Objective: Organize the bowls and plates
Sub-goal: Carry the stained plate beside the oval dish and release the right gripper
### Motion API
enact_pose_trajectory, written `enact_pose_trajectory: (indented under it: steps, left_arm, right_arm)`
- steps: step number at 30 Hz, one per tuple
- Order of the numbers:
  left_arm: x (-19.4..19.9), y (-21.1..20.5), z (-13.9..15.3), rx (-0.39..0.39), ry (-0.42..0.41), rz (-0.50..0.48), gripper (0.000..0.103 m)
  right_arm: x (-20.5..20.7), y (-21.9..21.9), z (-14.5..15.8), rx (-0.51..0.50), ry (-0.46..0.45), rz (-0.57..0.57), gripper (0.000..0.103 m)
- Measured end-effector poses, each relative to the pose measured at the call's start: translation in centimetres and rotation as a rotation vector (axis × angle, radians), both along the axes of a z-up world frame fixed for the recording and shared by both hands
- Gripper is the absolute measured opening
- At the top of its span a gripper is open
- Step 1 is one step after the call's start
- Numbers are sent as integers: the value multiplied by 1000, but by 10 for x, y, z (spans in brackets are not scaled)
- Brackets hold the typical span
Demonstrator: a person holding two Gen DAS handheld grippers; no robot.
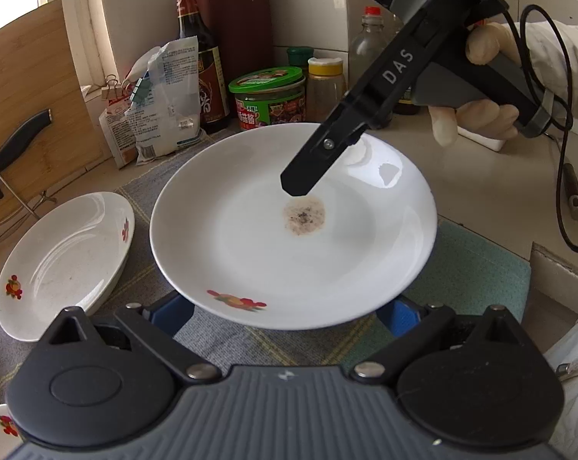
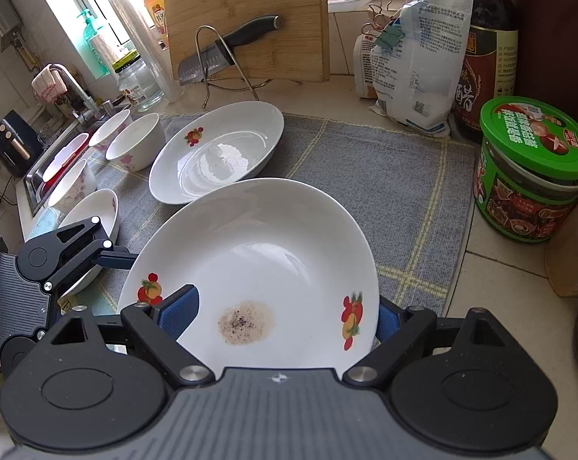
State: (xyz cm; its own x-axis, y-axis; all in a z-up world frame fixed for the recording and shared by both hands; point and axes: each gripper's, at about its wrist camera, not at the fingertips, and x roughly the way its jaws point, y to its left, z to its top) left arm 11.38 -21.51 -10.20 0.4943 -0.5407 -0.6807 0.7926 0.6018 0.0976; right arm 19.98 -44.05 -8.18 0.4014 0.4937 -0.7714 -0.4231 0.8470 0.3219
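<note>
- Grey mat [image 2: 365, 176]: fills the middle of the right wrist view and carries the crockery.
- Large plate [image 1: 289, 253]: lies at frame centre in both views, apparently lifted off the mat, with a brown residue patch [image 1: 303, 216] in its well.
- Second plate [image 2: 216, 153]: sits on the mat just above the large plate in the right wrist view; the bowls [image 2: 135, 145] line the left edge.
- Left gripper [image 1: 289, 318]: its jaws straddle the plate's near rim, but whether they clamp it cannot be told.
- Right gripper [image 2: 285, 314]: its jaws stand wide, one blue pad over the rim and one beside it, so no firm grip is evident.
- Risk: the plate could tip or slide off, because both supports appear loose.
</note>
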Motion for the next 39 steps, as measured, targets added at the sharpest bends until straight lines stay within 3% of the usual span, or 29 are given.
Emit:
enact_pose_trajectory:
  steps: [30,39]
  left_arm:
    - [43,-35,-21,24,79,56,100]
    - [36,-33,-20,44,47,64,101]
  right_arm:
    - [38,-18,-33,-59,-1,-27,95]
    - [36,-13,-29,-87,-42,-24,103]
